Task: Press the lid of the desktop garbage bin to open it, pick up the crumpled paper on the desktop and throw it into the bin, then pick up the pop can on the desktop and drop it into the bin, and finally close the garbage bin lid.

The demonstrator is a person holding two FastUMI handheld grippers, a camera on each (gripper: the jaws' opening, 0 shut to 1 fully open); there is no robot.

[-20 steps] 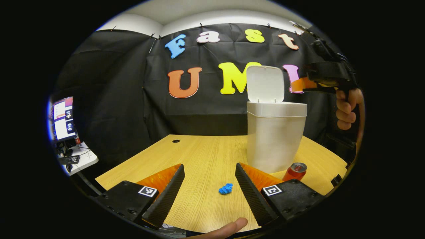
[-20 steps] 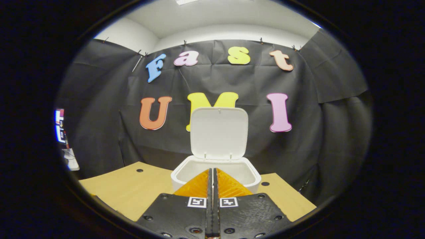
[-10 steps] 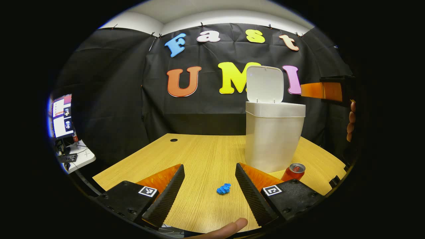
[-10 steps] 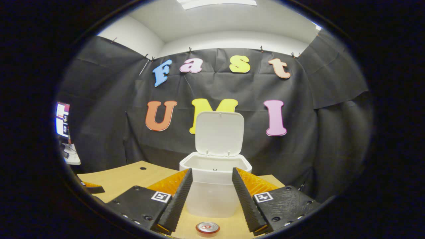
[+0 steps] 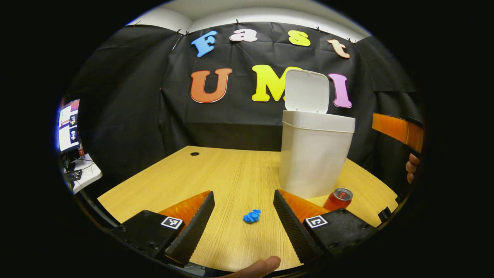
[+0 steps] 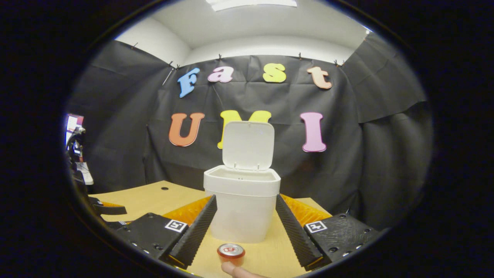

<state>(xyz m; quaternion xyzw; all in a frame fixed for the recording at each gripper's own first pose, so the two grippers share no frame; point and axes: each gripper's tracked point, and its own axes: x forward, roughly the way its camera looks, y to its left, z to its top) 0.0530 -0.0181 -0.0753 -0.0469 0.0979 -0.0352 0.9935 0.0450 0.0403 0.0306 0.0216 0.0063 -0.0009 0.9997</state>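
Fingers (image 5: 200, 216) apart, left gripper (image 5: 244, 208) facing crumpled paper (image 5: 251, 216).

Bright ceiling light (image 6: 254, 4) overhead, soft shadows, sharp centre, fisheye bending at edges

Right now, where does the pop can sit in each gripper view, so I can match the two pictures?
Left gripper view: the pop can stands low right, past the right finger, by the bin's base.
Right gripper view: bottom centre, between the two open fingers, in front of the bin.
Shared landmark: the white garbage bin, lid up.
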